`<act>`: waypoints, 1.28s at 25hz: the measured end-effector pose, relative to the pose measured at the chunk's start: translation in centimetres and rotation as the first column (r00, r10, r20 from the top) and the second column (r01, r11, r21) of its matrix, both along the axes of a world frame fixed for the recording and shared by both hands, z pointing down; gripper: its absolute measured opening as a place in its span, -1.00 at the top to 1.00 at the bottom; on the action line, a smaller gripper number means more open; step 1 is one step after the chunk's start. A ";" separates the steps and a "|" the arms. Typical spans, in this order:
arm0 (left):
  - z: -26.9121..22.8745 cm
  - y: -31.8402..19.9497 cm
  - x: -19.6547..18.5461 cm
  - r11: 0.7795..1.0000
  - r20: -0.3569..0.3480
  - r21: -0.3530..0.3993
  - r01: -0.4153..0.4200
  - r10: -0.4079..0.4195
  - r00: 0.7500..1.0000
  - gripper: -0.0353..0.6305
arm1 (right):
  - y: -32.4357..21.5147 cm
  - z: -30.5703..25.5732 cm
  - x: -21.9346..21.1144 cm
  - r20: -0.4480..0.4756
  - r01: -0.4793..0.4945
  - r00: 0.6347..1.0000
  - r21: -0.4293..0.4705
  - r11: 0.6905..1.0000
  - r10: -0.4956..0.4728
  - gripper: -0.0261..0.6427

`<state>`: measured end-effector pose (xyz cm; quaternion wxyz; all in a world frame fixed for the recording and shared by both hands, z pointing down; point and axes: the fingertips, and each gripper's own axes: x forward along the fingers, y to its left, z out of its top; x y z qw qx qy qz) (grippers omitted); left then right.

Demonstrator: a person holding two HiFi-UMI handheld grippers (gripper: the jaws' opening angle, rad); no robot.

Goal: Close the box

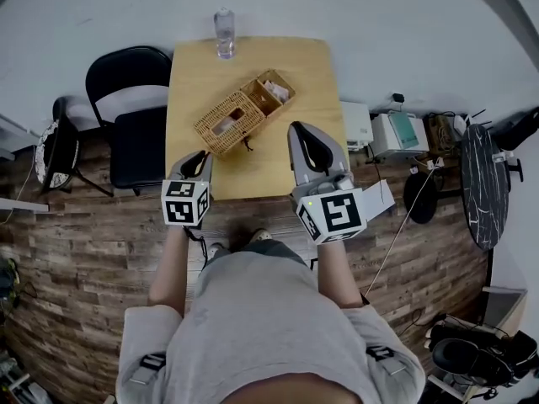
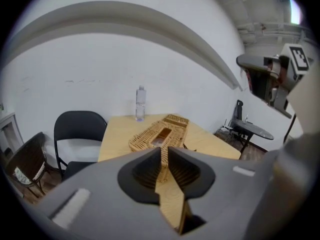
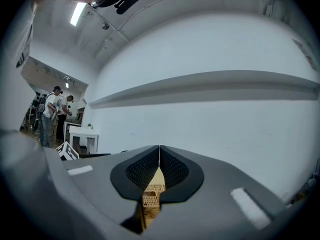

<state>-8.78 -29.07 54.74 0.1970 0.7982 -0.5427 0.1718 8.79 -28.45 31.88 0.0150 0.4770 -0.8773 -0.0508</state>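
1. Open wicker box [image 1: 271, 93] at the middle of the table [image 1: 189, 74], set slantwise, body end toward the far right corner, something white inside
2. Hinged-back lid [image 1: 229, 123] lying flat on the tabletop toward the near left corner, an oval slot in its top; seen end-on in the left gripper view [image 2: 159, 134]
3. Over the near edge, left of the lid and apart from it, the left gripper [image 1: 200, 155]; jaws a narrow slit apart [image 2: 164, 151], nothing between them, only table and box showing through the gap
4. Over the near right part of the table, the right gripper [image 1: 301, 130], near the box's body but clear of it; jaws closed tip to tip [image 3: 159, 150], empty, a strip of wickerwork visible below the tips
5. At the middle of the far edge, upright, a clear bottle [image 1: 224, 34]
6. Against the left edge, a black chair [image 1: 135, 137]
7. Beyond the right edge, on the wooden floor [image 1: 76, 259], white devices [image 1: 396, 133] with cables, then a round dark side table [image 1: 482, 183]
8. Far off at the left of the right gripper view, two standing people [image 3: 52, 111]
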 end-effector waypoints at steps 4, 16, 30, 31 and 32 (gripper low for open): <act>-4.8 0.2 -1.7 0.993 -0.005 0.116 0.017 -0.016 1.000 0.69 | 0.4 -0.7 -1.5 0.011 -0.009 1.000 0.010 1.000 0.009 0.90; -18.1 2.5 -5.0 0.918 -0.082 0.396 0.031 0.001 0.997 0.72 | 2.7 -2.9 -3.1 0.039 -0.076 0.997 0.054 0.996 0.074 0.90; -26.3 7.9 -7.0 0.824 -0.119 0.567 0.027 0.049 0.992 0.72 | 7.5 -4.9 -3.7 0.050 -0.138 0.990 0.101 0.985 0.134 0.90; -26.6 8.2 -7.2 0.821 -0.119 0.571 0.028 0.048 0.992 0.72 | 7.8 -5.0 -3.7 0.050 -0.142 0.989 0.103 0.984 0.138 0.90; -26.8 8.5 -7.4 0.817 -0.120 0.576 0.031 0.047 0.992 0.72 | 8.1 -5.1 -3.7 0.050 -0.147 0.989 0.105 0.984 0.142 0.90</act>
